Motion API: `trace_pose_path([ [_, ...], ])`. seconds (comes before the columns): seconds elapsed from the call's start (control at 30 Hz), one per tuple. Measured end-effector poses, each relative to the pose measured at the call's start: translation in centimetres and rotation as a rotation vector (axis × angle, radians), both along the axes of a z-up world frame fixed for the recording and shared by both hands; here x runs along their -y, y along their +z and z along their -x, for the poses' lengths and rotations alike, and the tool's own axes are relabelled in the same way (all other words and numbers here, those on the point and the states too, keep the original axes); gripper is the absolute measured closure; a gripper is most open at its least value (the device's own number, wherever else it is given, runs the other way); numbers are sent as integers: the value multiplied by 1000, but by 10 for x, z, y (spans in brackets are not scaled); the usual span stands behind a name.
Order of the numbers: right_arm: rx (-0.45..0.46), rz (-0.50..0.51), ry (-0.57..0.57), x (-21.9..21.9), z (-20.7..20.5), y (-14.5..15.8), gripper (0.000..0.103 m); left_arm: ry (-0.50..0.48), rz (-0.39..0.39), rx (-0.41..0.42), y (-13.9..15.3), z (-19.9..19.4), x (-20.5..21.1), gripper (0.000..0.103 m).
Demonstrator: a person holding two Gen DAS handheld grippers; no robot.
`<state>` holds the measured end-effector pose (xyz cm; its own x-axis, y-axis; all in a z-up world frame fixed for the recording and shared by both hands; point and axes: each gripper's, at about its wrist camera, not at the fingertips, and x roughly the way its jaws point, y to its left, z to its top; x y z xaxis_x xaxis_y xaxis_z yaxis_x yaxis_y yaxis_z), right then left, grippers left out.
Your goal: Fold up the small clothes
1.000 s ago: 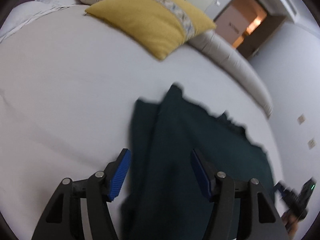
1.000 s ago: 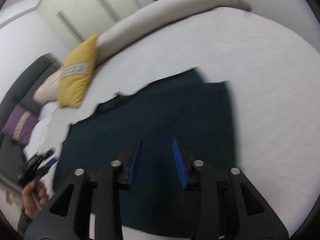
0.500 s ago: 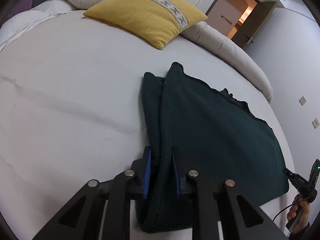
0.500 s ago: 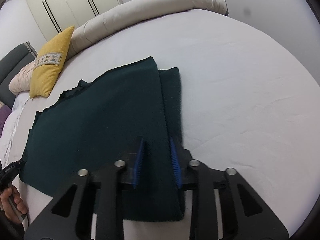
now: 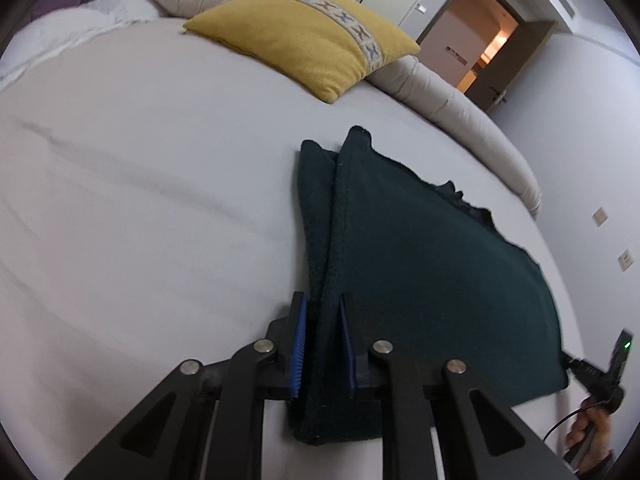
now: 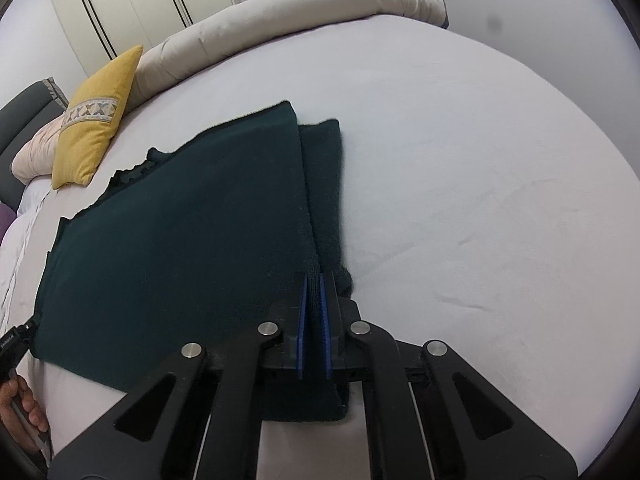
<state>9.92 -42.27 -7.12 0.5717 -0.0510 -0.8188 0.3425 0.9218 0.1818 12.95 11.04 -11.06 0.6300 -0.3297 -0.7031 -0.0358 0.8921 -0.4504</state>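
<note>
A dark green garment (image 5: 420, 264) lies spread flat on the white bed, with one side folded over along its edge. It also shows in the right wrist view (image 6: 180, 220). My left gripper (image 5: 323, 312) is shut on the garment's left folded edge, near its front corner. My right gripper (image 6: 313, 280) is shut on the garment's right folded edge, near its front corner. Both sets of blue pads pinch the thick fold between them. The cloth under the jaws is hidden.
A yellow pillow (image 5: 308, 44) with a patterned band lies at the head of the bed (image 5: 140, 200), also seen in the right wrist view (image 6: 92, 120). A long beige bolster (image 6: 280, 16) curves along the far edge. An open doorway (image 5: 484, 52) is beyond.
Both grippers came down from above onto the garment's side edges and closed on them. The right jaws tightened further in the last half second.
</note>
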Motion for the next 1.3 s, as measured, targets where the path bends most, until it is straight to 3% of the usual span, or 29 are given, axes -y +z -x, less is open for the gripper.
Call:
trace_pose_path([
  [0.1, 11, -33, -27, 5, 5, 4, 98, -8, -7, 22, 11, 2, 2, 86],
  [0.2, 37, -5, -18, -2, 10, 17, 98, -23, -64, 27, 13, 0, 9, 86],
  [0.3, 3, -38, -34, 6, 9, 6, 99, 0, -3, -4, 4, -3, 1, 86],
  [0.4, 16, -54, -46, 8, 16, 6, 99, -10, -40, 30, 14, 6, 6, 90],
  [0.43, 19, -61, -50, 8, 19, 6, 99, -13, -54, 42, 19, 10, 8, 96],
  [0.6, 12, -73, -59, 10, 20, -1, 99, -34, -107, 34, 13, 18, 15, 96],
  [0.7, -10, -56, -46, 9, 15, -7, 98, -14, -9, -21, -6, 17, 2, 96],
  [0.83, -9, -67, -54, 11, 14, -1, 98, -35, -21, -10, -1, 23, 6, 97],
  [1.0, 7, -38, -49, 5, 11, 7, 98, -34, 32, -26, 0, 32, 1, 97],
  [1.13, 26, -41, -48, 4, 15, 12, 98, -48, 12, -20, 3, 40, 4, 97],
  [1.3, -43, -36, -15, 3, 8, -2, 97, -29, 27, -53, -5, 37, 1, 96],
])
